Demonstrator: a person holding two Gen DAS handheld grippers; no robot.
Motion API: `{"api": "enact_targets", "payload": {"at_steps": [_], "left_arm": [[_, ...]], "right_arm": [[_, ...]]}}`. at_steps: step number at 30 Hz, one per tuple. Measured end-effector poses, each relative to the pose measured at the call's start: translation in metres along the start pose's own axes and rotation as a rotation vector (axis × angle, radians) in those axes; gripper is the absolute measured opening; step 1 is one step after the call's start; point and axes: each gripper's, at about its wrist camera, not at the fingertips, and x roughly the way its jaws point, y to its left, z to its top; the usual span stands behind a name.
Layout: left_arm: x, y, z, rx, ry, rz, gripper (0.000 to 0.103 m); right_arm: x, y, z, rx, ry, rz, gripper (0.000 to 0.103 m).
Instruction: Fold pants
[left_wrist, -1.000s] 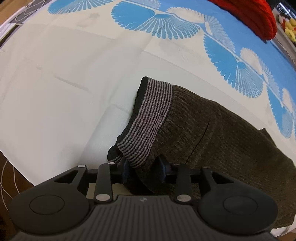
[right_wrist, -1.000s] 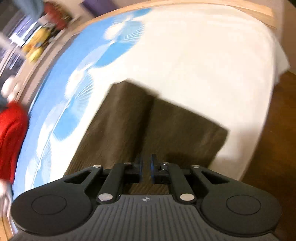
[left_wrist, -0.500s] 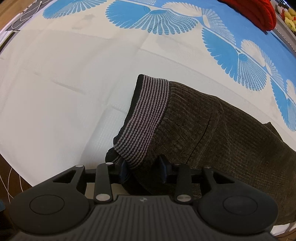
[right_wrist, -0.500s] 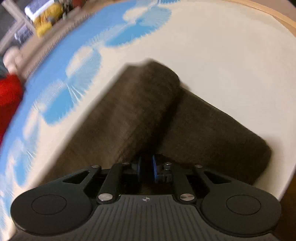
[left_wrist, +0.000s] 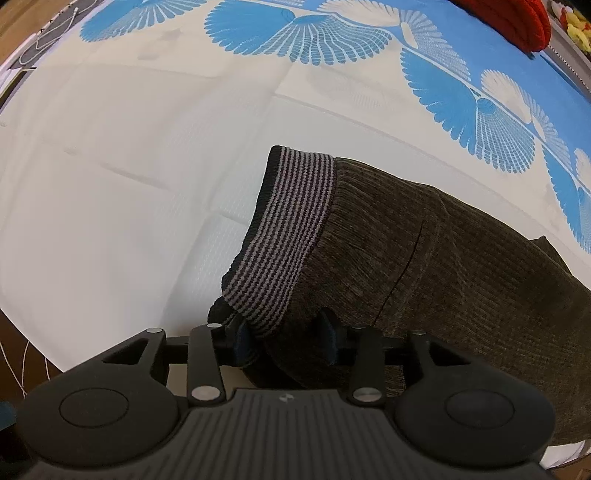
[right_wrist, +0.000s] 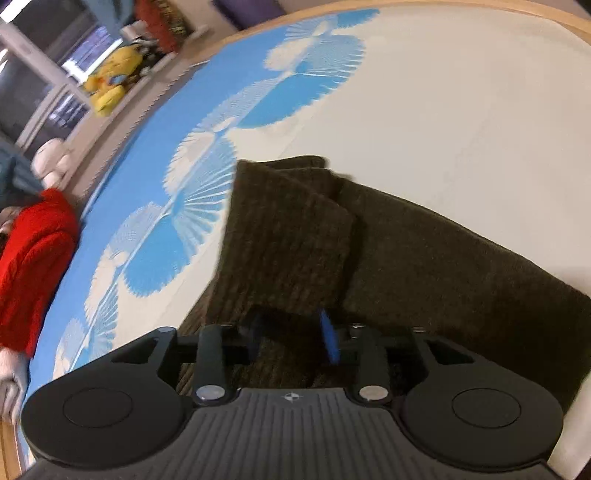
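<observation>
Since a second ago the right gripper (right_wrist: 291, 338) has let go, its jaws spread over the brown pants (right_wrist: 424, 258) folded on the bedsheet (left_wrist: 110, 184), while the left gripper (left_wrist: 286, 341) stays clamped at their striped waistband (left_wrist: 288, 229).

We see soft, even indoor light in both views, with no glare. The left wrist view is sharp; the pants (left_wrist: 424, 266) cast only a faint shadow on the bedsheet (left_wrist: 110, 184). The right wrist view is smeared with motion blur, worst at upper left around the yellow toy (right_wrist: 109, 92). Fisheye bending curves all 4 edges of each frame.
</observation>
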Motion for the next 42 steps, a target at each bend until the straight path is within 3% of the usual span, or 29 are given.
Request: {"api": "enact_targets", "payload": {"at_steps": [4,8,15,18,19,25,30,34,39,42], "left_arm": [[0.0,0.003,0.0,-0.004,0.001,-0.01,0.046],[0.0,0.003,0.0,-0.003,0.0,-0.011,0.047],[0.001,0.004,0.001,-0.025,0.006,-0.032,0.053],[0.001,0.003,0.001,-0.025,0.004,-0.029,0.052],[0.0,0.003,0.001,-0.024,0.003,-0.028,0.052],[-0.008,0.013,0.002,-0.058,-0.032,-0.039,0.024],[-0.033,0.022,-0.008,-0.064,-0.104,-0.1,0.02],[-0.044,0.033,-0.023,-0.037,-0.114,-0.144,0.02],[-0.023,0.042,-0.029,0.009,0.011,-0.098,0.02],[-0.02,0.037,-0.028,0.025,0.028,-0.075,0.03]], "right_arm": [[0.0,-0.01,-0.002,0.077,0.008,-0.049,0.038],[0.004,-0.005,-0.005,0.041,0.015,-0.028,0.044],[0.006,-0.01,-0.002,0.072,0.025,0.027,0.044],[0.003,-0.01,-0.002,0.069,0.017,0.03,0.013],[0.0,-0.01,-0.001,0.074,0.009,0.027,0.011],[-0.049,0.001,0.011,0.083,-0.083,0.063,0.008],[-0.106,0.005,0.014,0.022,-0.171,0.081,0.007],[-0.138,-0.016,0.007,0.025,-0.177,-0.002,0.006],[-0.126,-0.062,-0.011,0.092,0.023,-0.244,0.006],[-0.11,-0.081,-0.014,0.159,0.106,-0.297,0.006]]}}
